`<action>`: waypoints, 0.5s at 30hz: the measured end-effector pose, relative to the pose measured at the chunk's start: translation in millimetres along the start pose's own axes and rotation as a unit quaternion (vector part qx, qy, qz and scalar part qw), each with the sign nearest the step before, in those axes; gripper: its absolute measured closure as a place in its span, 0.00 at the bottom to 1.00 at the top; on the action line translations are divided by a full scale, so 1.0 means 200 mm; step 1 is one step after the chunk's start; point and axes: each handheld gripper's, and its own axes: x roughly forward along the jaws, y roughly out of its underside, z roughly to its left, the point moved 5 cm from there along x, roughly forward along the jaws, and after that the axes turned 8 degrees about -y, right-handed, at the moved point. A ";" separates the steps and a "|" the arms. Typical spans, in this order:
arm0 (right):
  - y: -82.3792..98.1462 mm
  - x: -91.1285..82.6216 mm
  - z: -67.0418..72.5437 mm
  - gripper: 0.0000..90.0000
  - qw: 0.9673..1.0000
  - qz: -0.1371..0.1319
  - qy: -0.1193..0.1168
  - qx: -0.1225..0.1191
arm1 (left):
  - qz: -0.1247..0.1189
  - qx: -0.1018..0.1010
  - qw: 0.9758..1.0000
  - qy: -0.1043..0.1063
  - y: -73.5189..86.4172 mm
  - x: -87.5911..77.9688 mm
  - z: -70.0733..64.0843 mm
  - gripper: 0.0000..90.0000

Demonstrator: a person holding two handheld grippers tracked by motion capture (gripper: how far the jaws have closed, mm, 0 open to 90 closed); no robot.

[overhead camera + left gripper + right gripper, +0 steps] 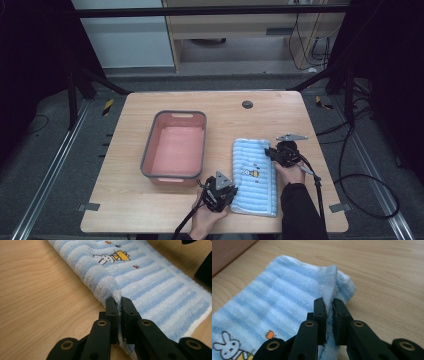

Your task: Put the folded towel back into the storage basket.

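The towel was striped pale blue and white, with a white rabbit and a yellow patch stitched on it. The tub was pink inside with a grey rim. The desk was light wood-grain. The fingers were black.

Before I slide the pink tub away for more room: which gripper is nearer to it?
Left. The left gripper sits just off the pink tub's near corner; the right gripper is beyond the towel.

Striped towel between tools, beside pink tub
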 end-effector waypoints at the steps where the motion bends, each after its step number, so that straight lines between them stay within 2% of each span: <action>1: -0.01 -0.01 0.00 0.92 1.000 -0.004 0.000 -0.004 | -0.001 0.000 1.000 0.001 -0.01 -0.01 0.00 0.95; 4: -0.03 -0.05 0.03 0.92 1.000 -0.020 -0.006 -0.003 | -0.009 -0.002 1.000 0.005 -0.03 -0.03 0.00 0.95; 8: -0.07 -0.10 0.06 0.92 0.999 -0.035 -0.007 -0.018 | -0.023 0.003 1.000 0.006 -0.06 -0.08 -0.01 0.95; 15: -0.14 -0.17 0.11 0.92 0.998 -0.053 -0.001 -0.031 | -0.046 0.005 0.999 0.007 -0.12 -0.18 0.01 0.95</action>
